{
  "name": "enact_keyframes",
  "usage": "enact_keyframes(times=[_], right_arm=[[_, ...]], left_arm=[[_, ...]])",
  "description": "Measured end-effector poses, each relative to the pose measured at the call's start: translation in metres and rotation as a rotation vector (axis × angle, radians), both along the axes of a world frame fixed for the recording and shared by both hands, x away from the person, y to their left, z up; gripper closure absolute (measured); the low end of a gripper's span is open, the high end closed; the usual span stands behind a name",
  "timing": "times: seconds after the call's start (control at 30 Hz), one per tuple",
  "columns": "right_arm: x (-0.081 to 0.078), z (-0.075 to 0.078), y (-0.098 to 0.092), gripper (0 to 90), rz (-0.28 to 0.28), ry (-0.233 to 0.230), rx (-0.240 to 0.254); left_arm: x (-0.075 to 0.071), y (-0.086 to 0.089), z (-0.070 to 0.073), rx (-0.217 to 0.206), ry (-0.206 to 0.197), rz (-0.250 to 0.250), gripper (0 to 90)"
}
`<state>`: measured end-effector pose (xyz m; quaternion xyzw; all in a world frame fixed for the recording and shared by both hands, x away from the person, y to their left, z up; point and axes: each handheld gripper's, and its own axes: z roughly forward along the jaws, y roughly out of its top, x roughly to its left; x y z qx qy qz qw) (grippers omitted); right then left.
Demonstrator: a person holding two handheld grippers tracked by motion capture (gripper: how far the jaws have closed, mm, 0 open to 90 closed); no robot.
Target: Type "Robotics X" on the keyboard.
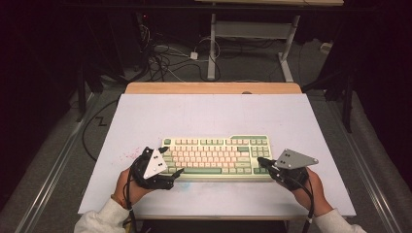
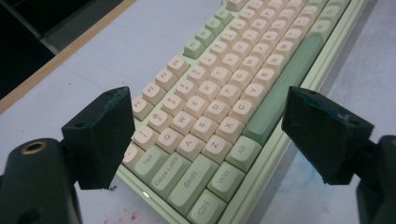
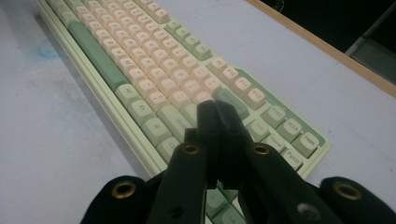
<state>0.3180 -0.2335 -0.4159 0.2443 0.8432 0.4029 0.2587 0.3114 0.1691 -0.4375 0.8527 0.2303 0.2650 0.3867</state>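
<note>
My right gripper [image 3: 215, 109] has its jaws pressed together with nothing between them, forming one blunt tip that hangs over the right end of the keyboard [image 3: 154, 79]. My left gripper [image 2: 205, 135] is spread wide and empty, the left end of the board lying between and just beyond its two black pads [image 2: 100, 135].

I judge the step in hand to be pressing a key with the closed right tip. To do it well I would keep the jaws shut so they act as a single finger, come down square onto one cap, and stay off its neighbours, since the tip looks about as wide as a key. A light tap should do; a sideways drag could push the board across the white table [image 1: 204, 111]. The open left gripper sits close enough to steady the board's left edge if it slides.

The right gripper view shows me which caps lie just past the tip: the pale green block beside the navigation keys [image 3: 294, 133], with the dark green space bar [image 3: 93, 51] further away to the left. Whether the tip touches a cap I cannot tell from there. The left gripper view gives legible legends near my open pads, the Shift key [image 2: 189, 182] and Ctrl key [image 2: 205, 210] nearest. The high view adds what neither rider offers: both hands, left hand [image 1: 127, 187] and right hand [image 1: 311, 187], flanking the keyboard [image 1: 217, 156] at its near corners.
</note>
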Motion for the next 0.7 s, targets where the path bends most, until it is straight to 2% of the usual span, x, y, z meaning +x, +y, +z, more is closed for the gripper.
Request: enact_keyframes(times=[0.7], right_arm=[[0.018, -0.014, 0.031, 90.0, 0.032, 0.056, -0.067]], left_arm=[[-0.004, 0.006, -0.006, 0.014, 0.0, 0.001, 16.7]])
